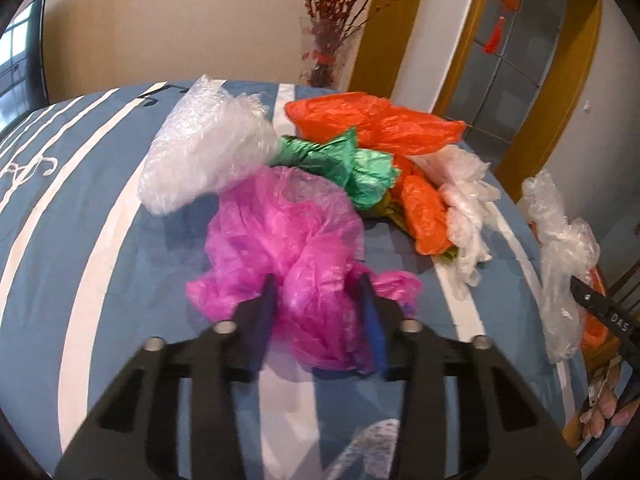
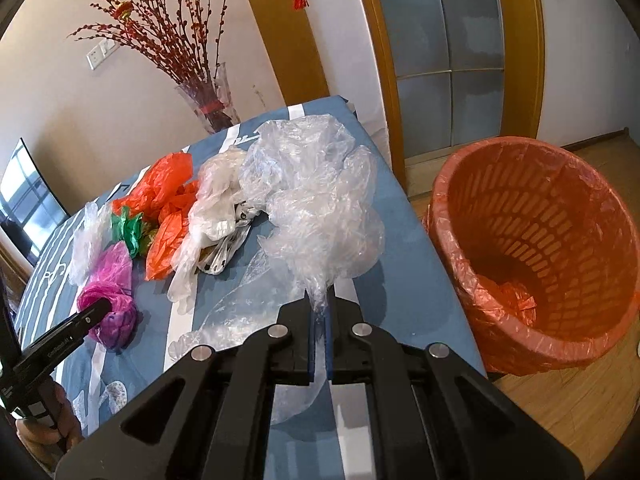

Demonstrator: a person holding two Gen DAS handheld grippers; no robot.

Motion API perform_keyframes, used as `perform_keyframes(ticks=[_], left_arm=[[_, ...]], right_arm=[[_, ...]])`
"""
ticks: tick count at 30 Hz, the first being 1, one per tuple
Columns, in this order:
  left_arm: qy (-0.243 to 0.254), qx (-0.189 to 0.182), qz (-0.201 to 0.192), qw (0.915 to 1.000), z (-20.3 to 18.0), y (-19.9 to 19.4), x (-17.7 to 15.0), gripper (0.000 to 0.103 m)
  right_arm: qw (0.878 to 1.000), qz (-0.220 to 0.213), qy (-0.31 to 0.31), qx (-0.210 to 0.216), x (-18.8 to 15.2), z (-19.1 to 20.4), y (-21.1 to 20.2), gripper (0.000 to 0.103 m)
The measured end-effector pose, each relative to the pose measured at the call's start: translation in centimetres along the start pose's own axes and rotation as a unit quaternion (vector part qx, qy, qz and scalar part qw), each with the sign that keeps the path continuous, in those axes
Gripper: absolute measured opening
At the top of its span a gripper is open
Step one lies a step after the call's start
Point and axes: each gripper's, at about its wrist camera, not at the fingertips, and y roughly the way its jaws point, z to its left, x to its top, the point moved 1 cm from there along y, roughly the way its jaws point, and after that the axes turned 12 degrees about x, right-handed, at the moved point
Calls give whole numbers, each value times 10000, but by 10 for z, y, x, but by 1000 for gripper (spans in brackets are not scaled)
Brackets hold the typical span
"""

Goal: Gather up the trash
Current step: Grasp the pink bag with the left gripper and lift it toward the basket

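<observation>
1. While both grippers are loaded, we treat this step as a double pick: the left gripper (image 1: pixel 318 294) has its jaws around the pink bag (image 1: pixel 288 224), and the right gripper (image 2: pixel 319 300) is clenched on a neck of the clear bag (image 2: pixel 316 196).
2. We check the left grip first. The fingers straddle the near bulge of the pink bag and appear to press into it, but only a fold may be caught; we judge that a lift should start slowly so a slipping film shows early.
3. We keep the right jaws fully clamped. The clear bag billows over the blue striped cloth (image 2: pixel 392 220), a loose tail trailing towards us.
4. We carry the clear bag sideways to the orange basket (image 2: pixel 536 248), which stands on the floor just beside the table edge, lined in orange film.
5. We raise it enough for the tail to clear the basket rim before releasing.
6. We leave the orange bags (image 1: pixel 376 120), green bag (image 1: pixel 340 164) and white bags (image 1: pixel 464 188) undisturbed for later picks.
</observation>
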Motion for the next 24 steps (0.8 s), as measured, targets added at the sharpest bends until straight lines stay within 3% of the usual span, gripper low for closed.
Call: perform_keyframes(ticks=[5, 24], left_arm=[[-29, -107, -121, 9999, -3, -14, -2, 27], [375, -895, -678, 9930, -70, -80, 9, 27]], right_arm=[[10000, -75, -46, 14, 1, 3, -8, 4], [9974, -698, -124, -119, 4, -13, -70, 4]])
